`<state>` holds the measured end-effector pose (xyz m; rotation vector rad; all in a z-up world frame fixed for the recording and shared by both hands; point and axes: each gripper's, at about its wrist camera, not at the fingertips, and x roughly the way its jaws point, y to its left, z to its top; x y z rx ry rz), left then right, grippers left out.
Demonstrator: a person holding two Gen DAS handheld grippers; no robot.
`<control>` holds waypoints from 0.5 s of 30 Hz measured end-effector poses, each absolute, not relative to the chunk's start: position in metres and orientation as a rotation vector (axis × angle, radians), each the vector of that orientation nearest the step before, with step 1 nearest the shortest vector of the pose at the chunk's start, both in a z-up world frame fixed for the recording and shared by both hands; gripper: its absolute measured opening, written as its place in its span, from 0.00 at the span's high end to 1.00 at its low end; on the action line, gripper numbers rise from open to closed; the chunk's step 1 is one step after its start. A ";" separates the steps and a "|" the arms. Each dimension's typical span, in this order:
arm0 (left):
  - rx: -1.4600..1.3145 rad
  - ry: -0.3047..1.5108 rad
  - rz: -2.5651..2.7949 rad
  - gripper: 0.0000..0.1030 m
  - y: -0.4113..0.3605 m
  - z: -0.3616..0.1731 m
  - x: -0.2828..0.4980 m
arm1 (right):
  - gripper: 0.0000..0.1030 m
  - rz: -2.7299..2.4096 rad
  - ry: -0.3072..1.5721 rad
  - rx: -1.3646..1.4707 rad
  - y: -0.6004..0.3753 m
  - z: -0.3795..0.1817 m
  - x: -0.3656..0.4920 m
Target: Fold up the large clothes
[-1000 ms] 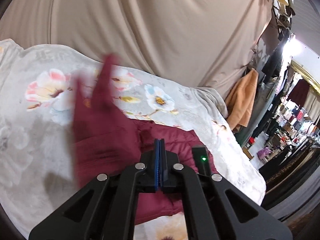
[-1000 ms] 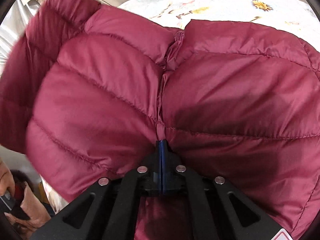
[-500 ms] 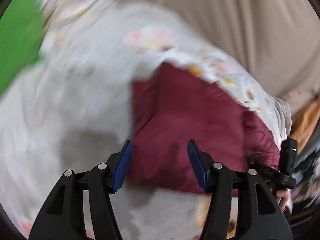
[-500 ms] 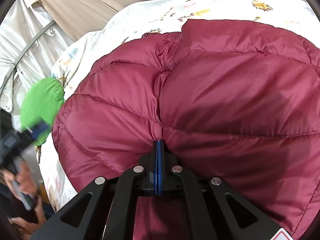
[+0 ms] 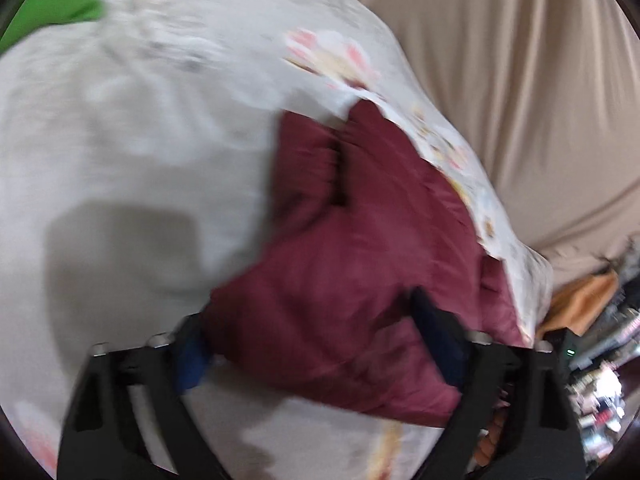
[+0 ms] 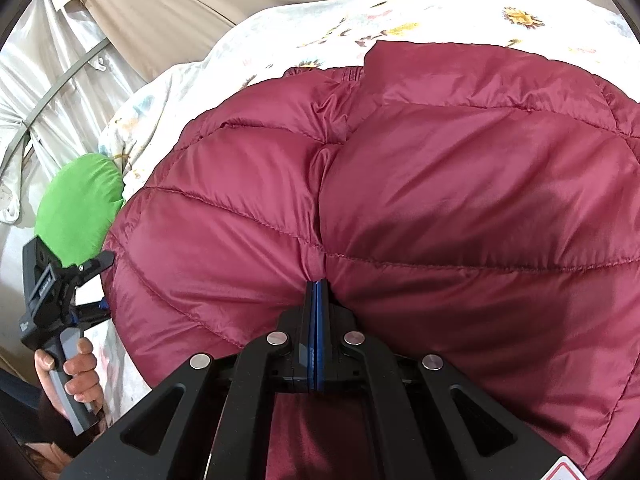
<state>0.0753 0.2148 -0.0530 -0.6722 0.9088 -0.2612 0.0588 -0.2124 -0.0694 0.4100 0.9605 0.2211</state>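
Fingers (image 6: 310, 320) of the right gripper (image 6: 316, 292) pressed flat together, pinching a seam of the maroon puffer jacket (image 6: 440, 208) at its near edge. Fingers (image 5: 436, 340) of the left gripper (image 5: 316, 340) spread wide, straddling the jacket's near corner, clamping nothing yet.

Changed over the last 1 second: left gripper closed then, at the blurred, lifted part of the jacket; now apart and swung round to the jacket's left corner. No longer airborne, that flap: laid down on the body, giving a rounded, doubled bundle with 1 fold seemingly complete. Right-hand pinch unchanged, same seam. Probably lining up for a new grab ahead of a 2nd fold. Puffy, slippery-looking shell, so likely to spring open unless pinned.

Jacket lying on a pale floral bedsheet (image 6: 400, 8), which spreads out beyond it on every visible side. Left of the jacket, a bright green cushion-like object (image 6: 80, 208), with the left gripper's handle and the hand (image 6: 76, 376) holding it just below that. Behind the jacket, beige draped fabric (image 5: 500, 80) as a backdrop. Far right of the jacket in the left view, an orange garment (image 5: 580, 300) and blurred shop-like clutter, too smeared to identify.
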 end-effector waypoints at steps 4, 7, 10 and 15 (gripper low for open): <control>-0.643 0.866 -0.394 0.82 0.188 -0.024 0.086 | 1.00 0.211 0.957 0.396 -0.208 -0.069 0.061; -0.562 0.773 -0.488 0.86 0.160 0.019 0.080 | 1.00 0.205 0.957 0.385 -0.207 -0.069 0.061; -0.486 0.670 -0.647 0.87 0.124 0.070 0.067 | 1.00 0.205 0.956 0.389 -0.207 -0.070 0.060; -0.307 0.669 -0.829 0.87 0.029 0.102 0.060 | 1.00 0.211 0.956 0.402 -0.210 -0.069 0.059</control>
